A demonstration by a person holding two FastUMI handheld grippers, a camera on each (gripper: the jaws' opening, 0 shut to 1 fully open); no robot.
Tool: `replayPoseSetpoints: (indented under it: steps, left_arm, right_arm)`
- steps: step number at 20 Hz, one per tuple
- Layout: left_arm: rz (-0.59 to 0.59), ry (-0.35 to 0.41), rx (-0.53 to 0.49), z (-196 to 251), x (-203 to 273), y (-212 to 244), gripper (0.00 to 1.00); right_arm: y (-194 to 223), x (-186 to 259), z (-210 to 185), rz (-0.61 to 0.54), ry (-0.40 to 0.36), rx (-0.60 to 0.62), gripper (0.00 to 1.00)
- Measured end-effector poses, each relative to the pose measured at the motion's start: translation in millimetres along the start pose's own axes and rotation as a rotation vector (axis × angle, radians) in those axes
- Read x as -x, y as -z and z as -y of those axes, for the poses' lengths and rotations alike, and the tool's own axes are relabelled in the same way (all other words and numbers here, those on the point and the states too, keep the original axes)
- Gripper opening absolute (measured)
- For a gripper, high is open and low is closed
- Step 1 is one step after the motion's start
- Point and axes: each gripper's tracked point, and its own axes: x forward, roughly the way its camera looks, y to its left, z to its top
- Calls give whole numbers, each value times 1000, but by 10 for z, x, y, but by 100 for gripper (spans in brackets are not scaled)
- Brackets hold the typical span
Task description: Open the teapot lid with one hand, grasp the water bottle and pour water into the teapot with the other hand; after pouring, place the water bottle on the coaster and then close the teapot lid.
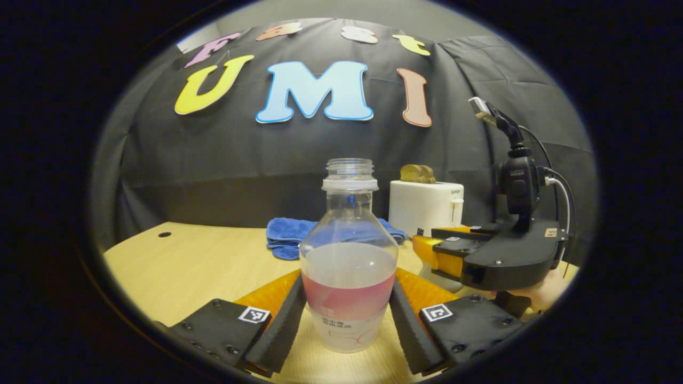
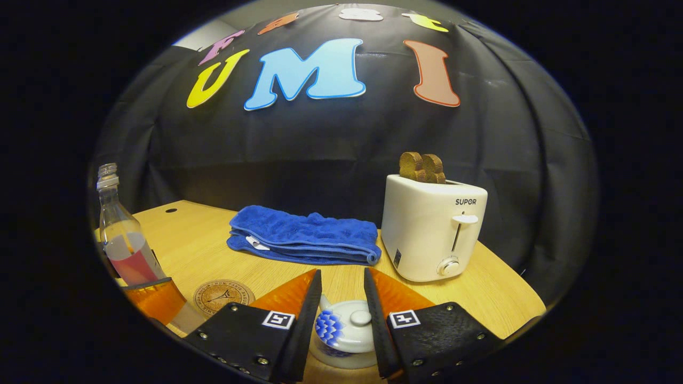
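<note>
Wooden table (image 2: 496,290), white toaster (image 2: 433,234) at 2 o'clock in right gripper view, blue towel (image 2: 304,240) at centre, left gripper (image 1: 348,312) clamped on uncapped water bottle (image 1: 349,256), upright, right gripper (image 2: 343,314) fingers narrow, flanking teapot (image 2: 344,333), contact unclear, lid (image 2: 355,322) on, coaster (image 2: 223,296) at 8 o'clock.

Left claw (image 1: 348,320) clamps upright water bottle (image 1: 348,256) on table (image 1: 203,261).

clear water bottle (image 1: 349,256) with a pink label band, white teapot (image 2: 344,330) with a blue flower pattern, blue towel (image 2: 304,236), white toaster (image 2: 433,234), tan wood-grain table (image 2: 496,293).
</note>
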Motion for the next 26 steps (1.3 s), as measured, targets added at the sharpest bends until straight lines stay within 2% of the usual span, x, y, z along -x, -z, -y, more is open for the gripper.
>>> replayPoseSetpoints:
  steps: [3, 4, 5, 6, 8, 13, 14, 15, 16, 21, 26]
  left_arm:
    - [-4, -5, -7, -10, 21, 4, 90]
    - [-5, -6, -6, -2, 19, 16, 89]
    - [-7, -6, -7, 2, 24, 6, 89]
    - [-7, -8, -5, -3, 24, 14, 89]
    - [-7, -9, -3, -6, 31, 19, 89]
    - [-8, -23, 13, -22, 75, 21, 88]
    - [-6, -25, 13, -21, 75, 27, 88]
    - [-9, -20, 10, -8, 82, 13, 88]
    - [-7, -21, 7, -12, 84, 16, 87]
    - [-7, 1, -15, 17, 71, 39, 86]
    - [-27, -26, -54, -7, 85, 17, 84]
  right_arm:
    - [-11, -5, -10, -1, -3, 4, 50]
    - [50, -70, 39, 7, 23, 17, 50]
    - [-43, 82, 82, 13, 27, 6, 50]
    - [-27, 24, 68, 9, 20, -8, 28]
    - [-9, 6, 67, 2, 9, -38, 29]
    - [-26, 2, 52, 15, 4, -27, 29]
    - [-83, 68, 129, 46, 38, -25, 29]
    - [-70, 23, 144, 25, 23, -36, 28]
    - [-42, -35, 142, 38, 17, -53, 10]
    - [-89, 14, 96, 56, -14, -72, 10]
    - [-435, 183, 137, 143, -20, -90, 10]
